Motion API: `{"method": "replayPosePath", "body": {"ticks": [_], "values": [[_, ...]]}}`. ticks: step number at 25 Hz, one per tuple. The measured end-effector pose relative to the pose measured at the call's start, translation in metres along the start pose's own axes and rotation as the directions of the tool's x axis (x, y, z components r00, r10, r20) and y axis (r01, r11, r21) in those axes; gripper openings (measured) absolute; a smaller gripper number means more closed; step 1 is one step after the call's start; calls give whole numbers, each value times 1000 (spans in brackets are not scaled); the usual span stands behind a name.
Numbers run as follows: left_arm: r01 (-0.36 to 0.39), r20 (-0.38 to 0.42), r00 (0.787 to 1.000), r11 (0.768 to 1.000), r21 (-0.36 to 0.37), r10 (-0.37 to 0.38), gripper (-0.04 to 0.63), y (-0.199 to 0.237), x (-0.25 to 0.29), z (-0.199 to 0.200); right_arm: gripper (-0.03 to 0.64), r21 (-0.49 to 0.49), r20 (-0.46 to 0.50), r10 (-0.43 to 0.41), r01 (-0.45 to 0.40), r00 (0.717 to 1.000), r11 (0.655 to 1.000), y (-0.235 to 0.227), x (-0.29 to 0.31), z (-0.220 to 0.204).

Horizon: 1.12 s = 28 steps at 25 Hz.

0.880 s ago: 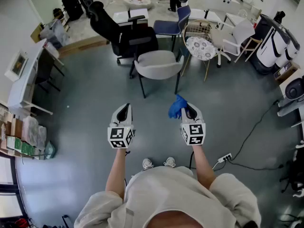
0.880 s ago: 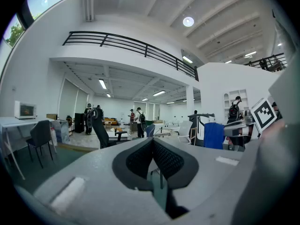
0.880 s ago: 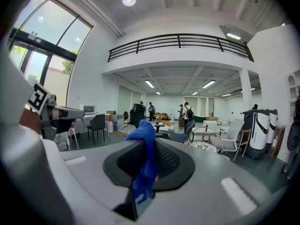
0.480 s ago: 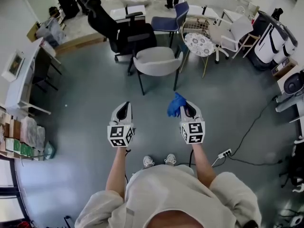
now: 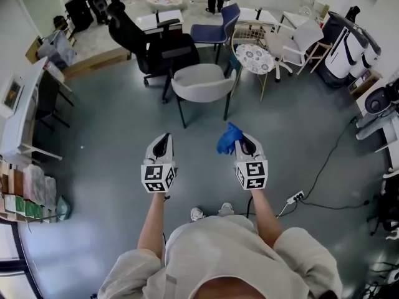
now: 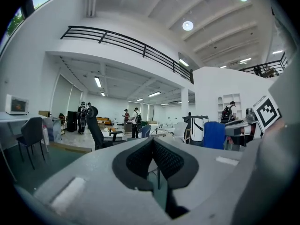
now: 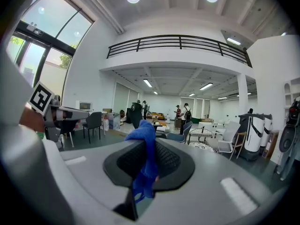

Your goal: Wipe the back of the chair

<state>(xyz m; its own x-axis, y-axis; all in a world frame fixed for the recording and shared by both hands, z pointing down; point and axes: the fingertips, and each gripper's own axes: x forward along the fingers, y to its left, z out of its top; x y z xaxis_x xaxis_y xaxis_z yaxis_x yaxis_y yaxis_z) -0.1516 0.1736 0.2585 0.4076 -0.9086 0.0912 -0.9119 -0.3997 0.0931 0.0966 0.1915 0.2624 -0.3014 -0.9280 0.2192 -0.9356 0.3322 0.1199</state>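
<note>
My R hand-held gripper (image 5: 244,143) is clamped on the blue cloth (image 5: 228,138). L hand-held gripper (image 5: 162,146): jaws together, nothing btwn. The grey chair (image 5: 201,85) stands ahead on the floor (image 5: 112,136), well apart from both.

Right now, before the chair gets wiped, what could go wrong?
1. The cloth is pinched only along a thin strip in the right tongs, and most of it is bunched loose, so hard rubbing might pull it out.
2. A corded power strip lies on the floor near the person's shoes. A step that way might trip them.
3. The grey chair has other chairs crowded close behind it, so reaching round might bump them.
</note>
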Motion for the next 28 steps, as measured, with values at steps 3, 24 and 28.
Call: {"method": "replayPosePath", "body": {"ticks": [3, 24, 28], "values": [[14, -2, 1000, 1000, 2, -14, 5, 5, 5, -1, 40, 3, 5, -17, 17, 1000, 1000, 0, 3, 2], [1, -35, 999, 1000, 3, -1, 5, 43, 95, -7, 40, 29, 0, 24, -24, 1000, 999, -28, 107, 4], [-10, -29, 1000, 1000, 7, 10, 5, 52, 135, 5, 40, 25, 8, 49, -49, 999, 998, -45, 147, 16]]}}
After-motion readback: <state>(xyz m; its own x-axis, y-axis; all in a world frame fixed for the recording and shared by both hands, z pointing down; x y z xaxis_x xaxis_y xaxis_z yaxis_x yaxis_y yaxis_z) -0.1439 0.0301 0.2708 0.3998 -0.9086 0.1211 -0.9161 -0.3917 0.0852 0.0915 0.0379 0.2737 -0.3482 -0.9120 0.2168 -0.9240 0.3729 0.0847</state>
